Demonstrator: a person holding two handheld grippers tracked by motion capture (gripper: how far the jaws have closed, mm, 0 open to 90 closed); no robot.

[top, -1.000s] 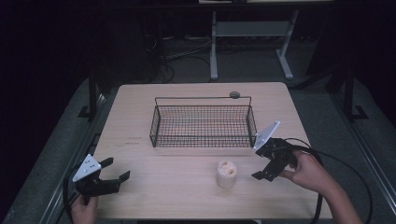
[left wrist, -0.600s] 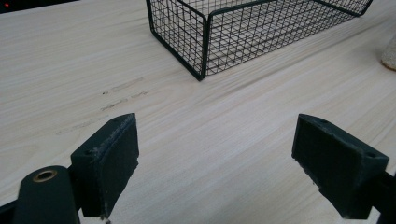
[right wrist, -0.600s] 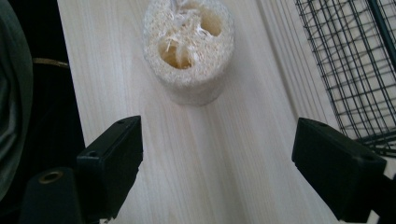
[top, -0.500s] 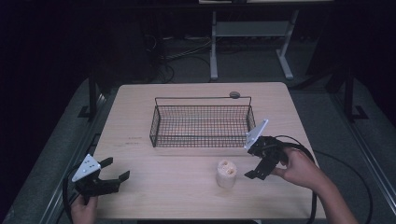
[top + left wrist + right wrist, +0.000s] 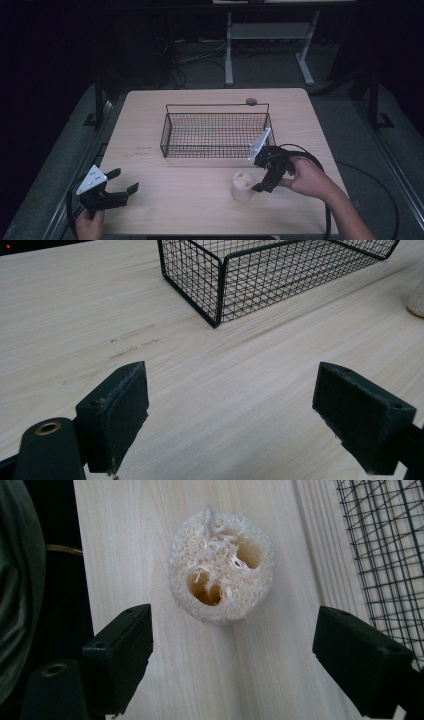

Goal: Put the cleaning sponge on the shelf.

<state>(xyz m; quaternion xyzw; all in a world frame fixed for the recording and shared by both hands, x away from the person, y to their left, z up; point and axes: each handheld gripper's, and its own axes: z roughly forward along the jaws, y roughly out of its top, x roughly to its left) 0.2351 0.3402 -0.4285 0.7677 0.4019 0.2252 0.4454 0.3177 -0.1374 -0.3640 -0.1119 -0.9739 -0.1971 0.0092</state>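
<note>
Since the earlier frame, right gripper (image 5: 267, 176) had moved left to the loofah (image 5: 242, 185), jaws wide apart above it. Loofah stood ungrasped before the empty basket (image 5: 217, 131); left gripper (image 5: 116, 191) waited, jaws apart.

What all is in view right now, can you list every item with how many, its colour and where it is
Table: one, light wood, centre of the high view.
Wire basket: one, black, far half of the table, nothing seen in it.
Loofah piece: one, pale cream, standing on the near table, in front of the basket's right end.
Small round object: one, grey, on the table behind the basket; too small to identify.
White frame: one, on the dark floor beyond the table.
Left gripper: one, black, near-left table corner, jaws open.
Right gripper: one, black, beside the loofah piece, jaws open.
Hands: two, one holding each gripper.
</note>
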